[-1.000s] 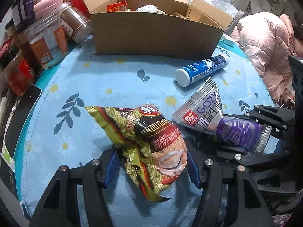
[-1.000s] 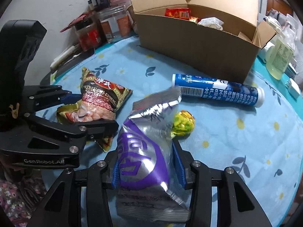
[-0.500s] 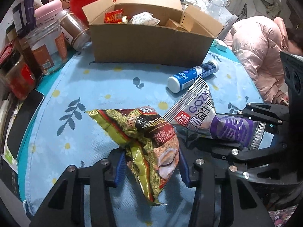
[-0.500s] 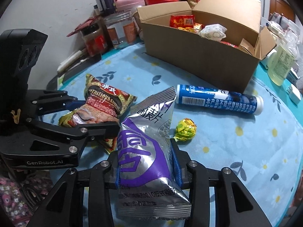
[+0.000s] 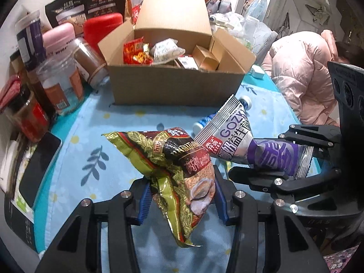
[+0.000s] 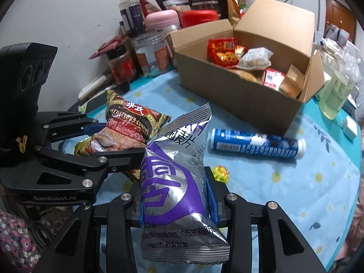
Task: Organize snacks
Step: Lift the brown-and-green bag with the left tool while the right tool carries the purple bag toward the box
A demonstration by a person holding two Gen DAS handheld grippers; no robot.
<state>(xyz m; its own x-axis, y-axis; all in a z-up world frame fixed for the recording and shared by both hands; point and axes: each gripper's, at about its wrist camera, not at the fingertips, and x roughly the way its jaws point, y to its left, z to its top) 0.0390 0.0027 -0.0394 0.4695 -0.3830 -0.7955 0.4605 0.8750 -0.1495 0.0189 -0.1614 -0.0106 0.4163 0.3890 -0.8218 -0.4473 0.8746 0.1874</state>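
The gold cereal packet [image 5: 179,170] is clamped between the left gripper's [image 5: 182,199] jaws, and the silver-purple packet [image 6: 175,182] between the right gripper's [image 6: 174,201]. Both are held clear of the surface [image 6: 295,193], the open cardboard box [image 5: 173,86] lying ahead of the jaws.

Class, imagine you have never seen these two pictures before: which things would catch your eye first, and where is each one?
First, the two packets held up in the foreground: the left tool grips a gold-and-red cereal packet, and the right tool grips a silver-and-purple packet beside it. Behind them, an open cardboard box of snacks stands on the blue floral tablecloth, with a blue tube lying before it.
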